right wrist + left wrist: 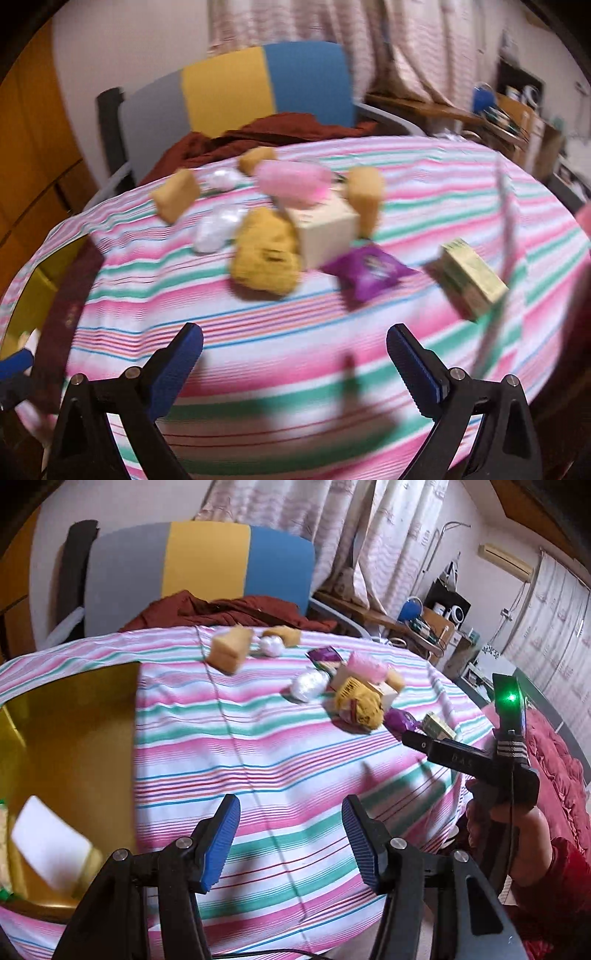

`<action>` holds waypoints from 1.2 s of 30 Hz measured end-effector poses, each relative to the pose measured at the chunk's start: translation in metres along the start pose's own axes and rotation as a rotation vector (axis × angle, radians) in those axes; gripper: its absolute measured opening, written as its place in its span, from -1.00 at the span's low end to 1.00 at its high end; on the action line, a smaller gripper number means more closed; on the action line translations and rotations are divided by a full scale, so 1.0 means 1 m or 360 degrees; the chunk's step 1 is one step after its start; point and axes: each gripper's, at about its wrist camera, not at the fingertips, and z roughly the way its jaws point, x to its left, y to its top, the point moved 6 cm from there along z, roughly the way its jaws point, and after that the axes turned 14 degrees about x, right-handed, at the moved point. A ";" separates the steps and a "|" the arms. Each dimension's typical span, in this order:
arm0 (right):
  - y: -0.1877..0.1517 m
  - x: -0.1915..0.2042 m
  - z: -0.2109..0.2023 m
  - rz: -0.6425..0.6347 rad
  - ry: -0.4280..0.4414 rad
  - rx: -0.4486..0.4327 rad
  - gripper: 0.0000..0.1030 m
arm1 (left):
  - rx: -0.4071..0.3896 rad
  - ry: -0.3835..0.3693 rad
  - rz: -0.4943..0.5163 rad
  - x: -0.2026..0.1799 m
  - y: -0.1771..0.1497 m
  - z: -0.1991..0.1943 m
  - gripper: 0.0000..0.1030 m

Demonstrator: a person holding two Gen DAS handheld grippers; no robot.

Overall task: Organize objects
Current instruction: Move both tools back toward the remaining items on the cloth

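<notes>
Left tongs (291, 840) released and empty over striped bench (258, 738), right tongs (294, 369) released and empty, gold box (70, 731) at nine o'clock, sponges (175, 195) and packets (367, 271) at twelve o'clock.

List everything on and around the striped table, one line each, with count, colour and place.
sponges: three, tan, far side of the pile
plastic wads: two, white, among the sponges
pink roll: one, on the cream box
cream box: one, pile centre
yellow packet: one, crumpled, front of the pile
purple packets: two, one near, one behind the pile
green box: one, pale green, right of the pile
tray: one, gold, table's left edge
tablecloth: one, pink, green and white stripes
chair: one, grey, yellow, blue, behind the table
left gripper: open, empty
right gripper: open, empty
</notes>
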 end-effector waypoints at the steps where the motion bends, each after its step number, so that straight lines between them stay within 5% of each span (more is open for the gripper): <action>1: 0.001 -0.004 0.001 0.0012 -0.0008 -0.0008 0.95 | 0.0017 -0.0011 0.0003 -0.003 0.001 0.004 0.13; 18: 0.036 -0.031 0.038 -0.0098 -0.0165 -0.0103 0.92 | 0.0138 -0.0041 0.0030 -0.025 0.000 0.038 0.13; 28: 0.053 -0.039 0.074 -0.0169 -0.0143 -0.0015 0.37 | 0.0092 -0.0070 0.0005 -0.034 0.035 0.056 0.13; 36: 0.050 -0.039 0.075 -0.0165 -0.0149 -0.0105 0.23 | 0.0150 -0.0100 -0.0007 -0.051 0.066 0.086 0.14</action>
